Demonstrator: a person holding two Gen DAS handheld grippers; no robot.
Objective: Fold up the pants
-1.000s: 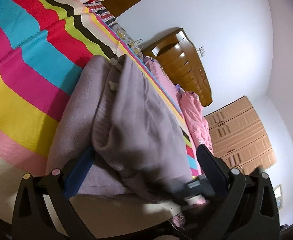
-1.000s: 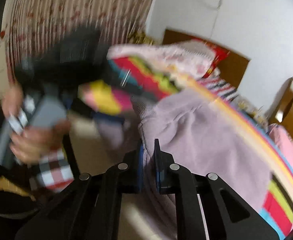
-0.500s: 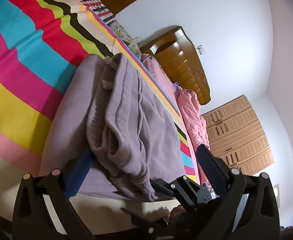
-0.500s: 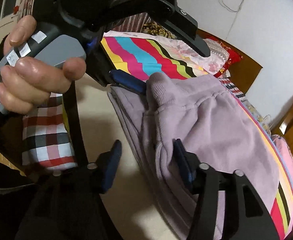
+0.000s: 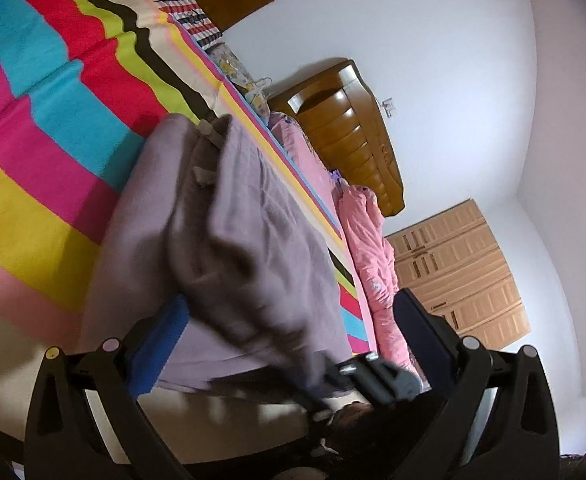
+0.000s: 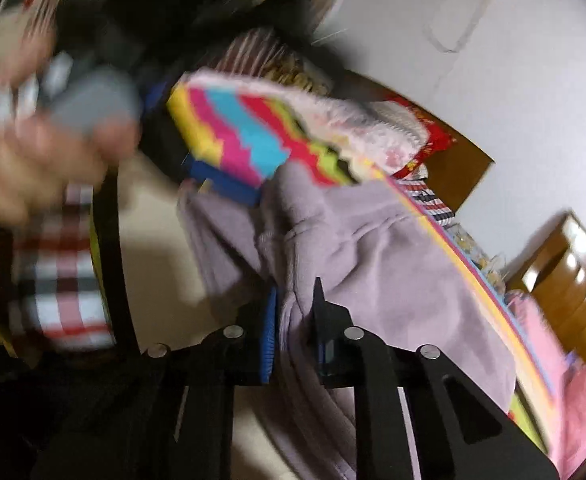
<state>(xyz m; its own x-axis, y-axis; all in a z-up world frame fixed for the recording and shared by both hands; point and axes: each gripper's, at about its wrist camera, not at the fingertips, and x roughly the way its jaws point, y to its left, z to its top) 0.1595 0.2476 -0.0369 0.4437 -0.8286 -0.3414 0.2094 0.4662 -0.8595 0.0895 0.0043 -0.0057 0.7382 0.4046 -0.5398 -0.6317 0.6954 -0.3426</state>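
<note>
**Lilac pants on a striped bed, one claw pinching the fabric**

We see the pants point(image 5: 229, 240), soft lilac knit, lying across a bed whose blanket point(image 5: 53, 92) is striped in pink, blue, yellow and red. In the left wrist view they fill the middle of the frame, with a raised, blurred fold running toward 6 o'clock.

Our right gripper point(image 6: 293, 300) is closing, and its two pads are already close together, pinching a bunched edge of the pants at about 6 o'clock in its own view. Our left gripper point(image 5: 289, 312) stands wide open, its pads apart on either side of the fabric and not pressing it.

At 9 o'clock in the right wrist view, a blurred hand point(image 6: 33, 168) holds the left gripper's grey handle above a checked sleeve point(image 6: 57, 280). A wooden headboard point(image 5: 353, 132) and wardrobe point(image 5: 461, 276) stand toward 3 o'clock.
</note>
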